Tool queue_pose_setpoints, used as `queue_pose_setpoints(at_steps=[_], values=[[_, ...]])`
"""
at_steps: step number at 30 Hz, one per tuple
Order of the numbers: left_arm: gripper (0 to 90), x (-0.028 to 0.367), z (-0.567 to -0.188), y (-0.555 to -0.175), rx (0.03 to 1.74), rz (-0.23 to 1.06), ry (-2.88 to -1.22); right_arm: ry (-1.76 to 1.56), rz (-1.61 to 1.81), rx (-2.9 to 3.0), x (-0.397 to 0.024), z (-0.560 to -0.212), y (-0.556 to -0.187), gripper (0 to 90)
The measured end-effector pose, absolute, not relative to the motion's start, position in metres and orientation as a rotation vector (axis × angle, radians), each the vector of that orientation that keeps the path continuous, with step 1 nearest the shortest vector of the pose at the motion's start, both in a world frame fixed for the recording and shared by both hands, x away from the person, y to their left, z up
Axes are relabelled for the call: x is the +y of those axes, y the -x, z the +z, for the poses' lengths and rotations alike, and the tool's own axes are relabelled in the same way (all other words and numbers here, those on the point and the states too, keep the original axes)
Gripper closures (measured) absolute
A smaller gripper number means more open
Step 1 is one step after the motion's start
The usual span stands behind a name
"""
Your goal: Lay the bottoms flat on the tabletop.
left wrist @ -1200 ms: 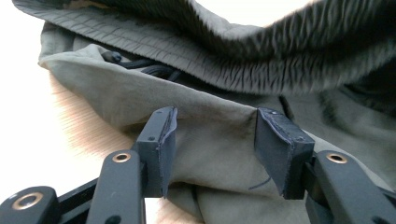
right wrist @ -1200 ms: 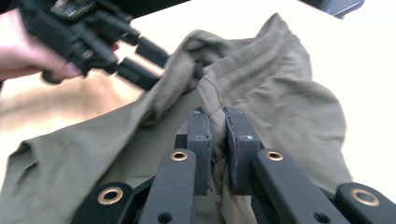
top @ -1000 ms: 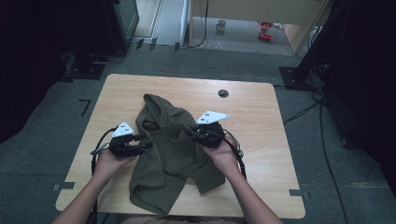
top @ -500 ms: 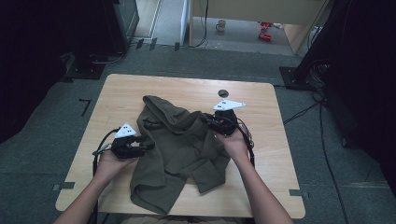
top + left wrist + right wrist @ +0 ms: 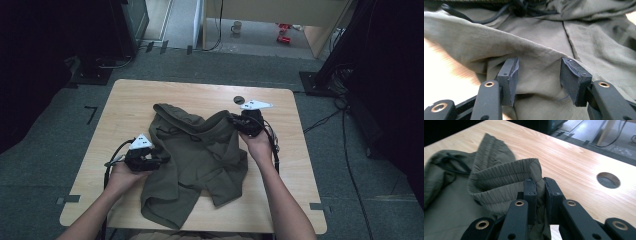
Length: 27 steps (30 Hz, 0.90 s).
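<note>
An olive-green garment (image 5: 200,150) with an elastic waistband (image 5: 506,176) and a black drawstring (image 5: 486,20) lies crumpled on the wooden table (image 5: 135,100). My right gripper (image 5: 234,120) sits at the garment's far right corner. In the right gripper view the right gripper (image 5: 540,187) is shut on the waistband, with the gathered cloth pinched between its pads. My left gripper (image 5: 161,161) rests at the garment's left edge. In the left gripper view the left gripper (image 5: 537,77) stands open, its jaws apart over a fold of cloth.
A round cable hole (image 5: 239,100) is in the table just beyond the right gripper, seen again as a cable hole (image 5: 608,180) to the right of its jaws. Bare wood runs along the far and left sides. Cables and stands are on the floor around the table.
My right gripper has carried the waistband away from the person and to the right, spreading the garment's top edge. The left gripper has stayed in place.
</note>
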<state>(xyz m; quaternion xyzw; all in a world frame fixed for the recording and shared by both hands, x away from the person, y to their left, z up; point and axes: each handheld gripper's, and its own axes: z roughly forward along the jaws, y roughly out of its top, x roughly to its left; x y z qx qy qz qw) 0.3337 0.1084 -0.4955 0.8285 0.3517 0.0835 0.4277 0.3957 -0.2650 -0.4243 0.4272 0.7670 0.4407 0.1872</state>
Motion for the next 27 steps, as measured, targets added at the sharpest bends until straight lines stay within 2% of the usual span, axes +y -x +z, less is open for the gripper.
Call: queue_pose_setpoints(at_steps=[9,27], values=[[50.1,0.1,-0.507,-0.337,0.867,0.189,-2.141,-1.312,1.219,2.071,-0.294,-0.433,-0.413,82.1],[51.3,0.102,-0.509,-0.338,0.868,0.164,-2.14,-1.522,1.005,1.969,-0.342,-0.448,-0.45,79.0]])
